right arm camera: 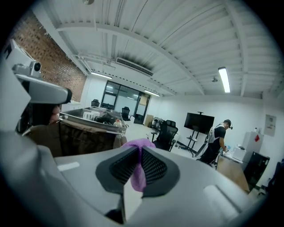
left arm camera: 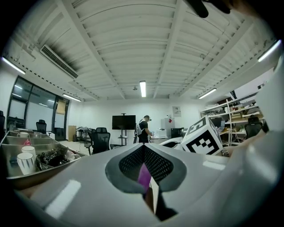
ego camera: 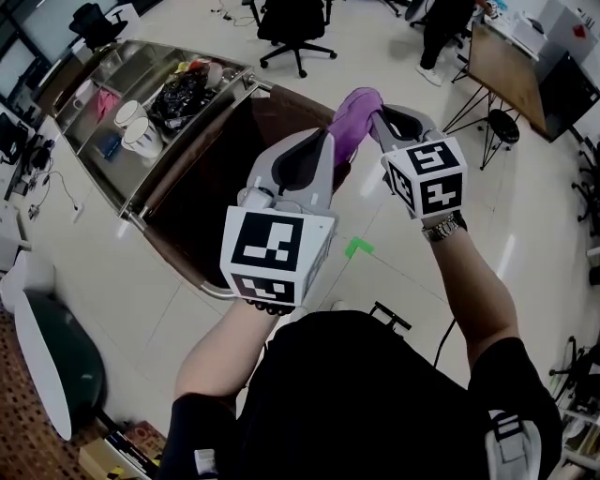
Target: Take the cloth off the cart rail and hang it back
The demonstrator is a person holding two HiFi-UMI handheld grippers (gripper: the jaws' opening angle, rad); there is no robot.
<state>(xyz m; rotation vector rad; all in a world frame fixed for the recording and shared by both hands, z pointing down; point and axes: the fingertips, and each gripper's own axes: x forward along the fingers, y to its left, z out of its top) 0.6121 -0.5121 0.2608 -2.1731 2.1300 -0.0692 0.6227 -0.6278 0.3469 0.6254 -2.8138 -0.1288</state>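
Observation:
A purple cloth [ego camera: 354, 120] is bunched up in the air over the cart's brown bag [ego camera: 202, 187], beside the cart rail [ego camera: 192, 127]. Both grippers hold it from the near side. In the head view my left gripper [ego camera: 330, 141] grips its left part and my right gripper [ego camera: 380, 117] its right part, the two fingertips close together. The left gripper view has a thin purple strip of cloth [left arm camera: 144, 176] pinched between the shut jaws of the left gripper [left arm camera: 144, 148]. The right gripper view has the cloth [right arm camera: 139, 177] bulging out above the jaws of the right gripper [right arm camera: 140, 150].
The steel cart's top tray [ego camera: 103, 80] holds two white cups [ego camera: 141, 136] and a dark heap [ego camera: 183, 94]. An office chair [ego camera: 295, 23] stands beyond the cart, a wooden table [ego camera: 511, 70] at the right. Green tape [ego camera: 358, 247] marks the floor. A person [left arm camera: 143, 128] stands far off.

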